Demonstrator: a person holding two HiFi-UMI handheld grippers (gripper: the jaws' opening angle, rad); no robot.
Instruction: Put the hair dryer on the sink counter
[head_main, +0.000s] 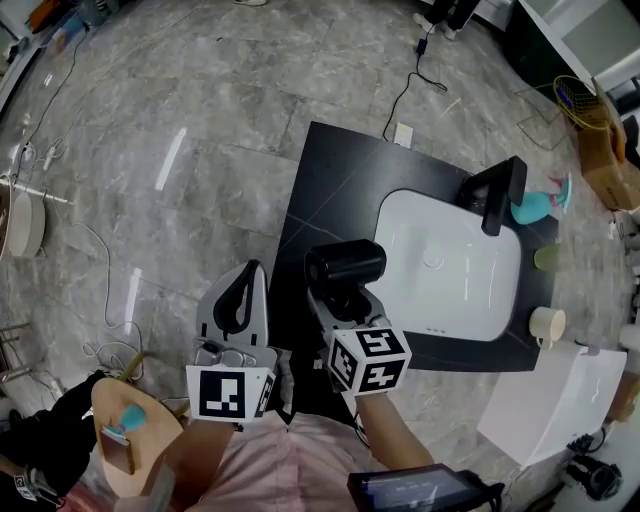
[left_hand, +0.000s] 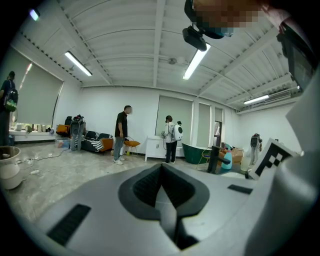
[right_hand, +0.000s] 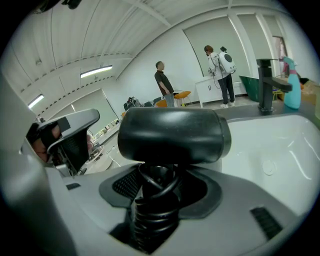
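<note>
The hair dryer (head_main: 345, 265) was smooth, faintly shiny black plastic; the sink (head_main: 470, 290) glossy white, the desk (head_main: 330, 170) matt black, the floor (head_main: 180, 120) polished grey stone.

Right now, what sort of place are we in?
Probably a test hall with a mock bathroom: a freestanding black sink counter with white basin and faucet, loose cables on the open floor, and people standing in the background.

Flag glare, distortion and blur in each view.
Head view: fisheye bends the scene, light streaks glare on the glossy grey marble floor. Left gripper view: ceiling tube light blown out, edges vignetted. Right gripper view: the black hair dryer looms large, slightly soft; white sink basin is bright.
</note>
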